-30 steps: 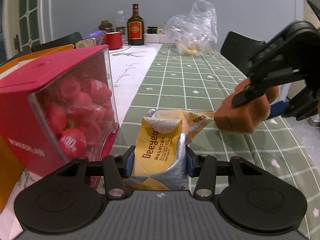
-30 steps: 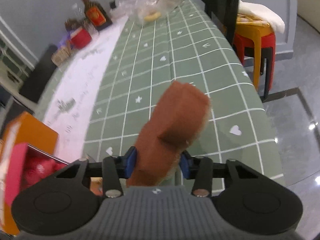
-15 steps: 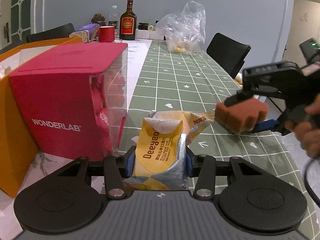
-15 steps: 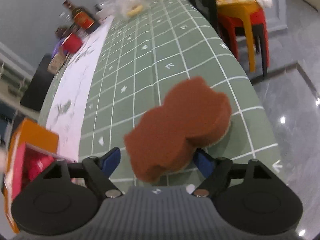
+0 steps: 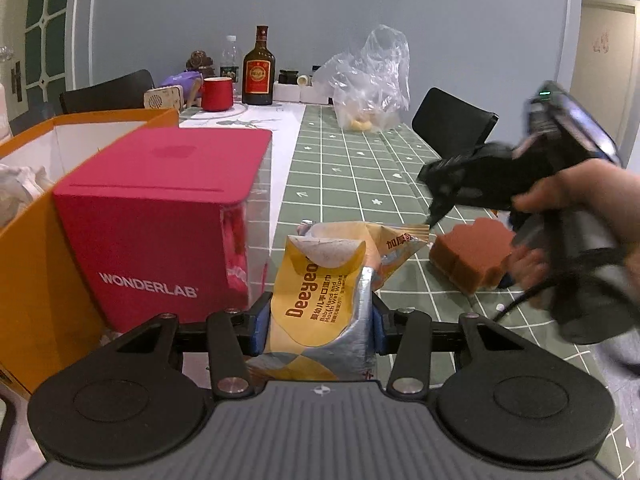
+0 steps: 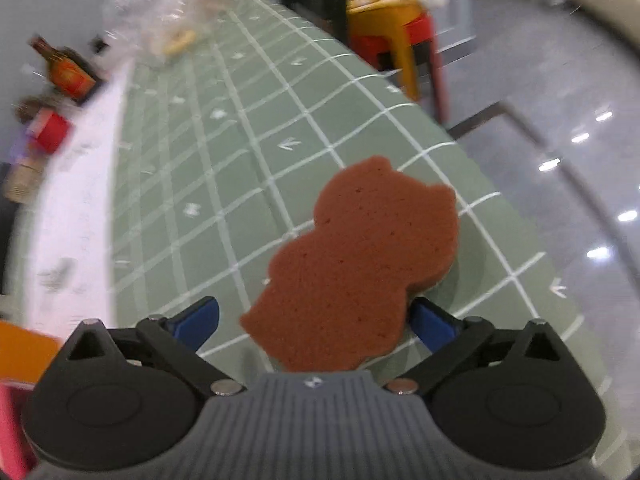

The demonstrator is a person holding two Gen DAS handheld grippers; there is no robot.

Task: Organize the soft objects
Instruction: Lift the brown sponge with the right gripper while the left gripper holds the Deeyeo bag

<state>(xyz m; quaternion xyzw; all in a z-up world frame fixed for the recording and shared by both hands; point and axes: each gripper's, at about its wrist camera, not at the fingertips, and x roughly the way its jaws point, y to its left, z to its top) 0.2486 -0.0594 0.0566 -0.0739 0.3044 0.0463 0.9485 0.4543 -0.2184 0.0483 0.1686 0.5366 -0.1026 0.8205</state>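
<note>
My left gripper [image 5: 318, 322] is shut on a yellow wet-wipes pack [image 5: 320, 300], which sticks up between its blue pads. A brown bear-shaped sponge [image 6: 356, 268] lies flat on the green checked tablecloth [image 6: 208, 184] near the table's right edge. My right gripper [image 6: 316, 320] points steeply down over it, its jaws opening wide; the sponge lies between them with the left pad clear of it. In the left wrist view the sponge [image 5: 472, 254] sits just right of the pack, under the right gripper [image 5: 468, 196] held by a hand [image 5: 576, 188].
A red WONDERLAB box [image 5: 160, 216] stands close on the left beside an orange open box [image 5: 36, 240]. At the far end are a dark bottle [image 5: 258, 70], a red mug [image 5: 216, 94] and a clear plastic bag [image 5: 368, 84]. A black chair [image 5: 452, 124] and stacked stools [image 6: 396, 24] flank the right edge.
My right gripper tipped downward, lowered the sponge onto the tablecloth and spread its jaws off it. My left gripper drew back and up a little, keeping the wipes pack.
</note>
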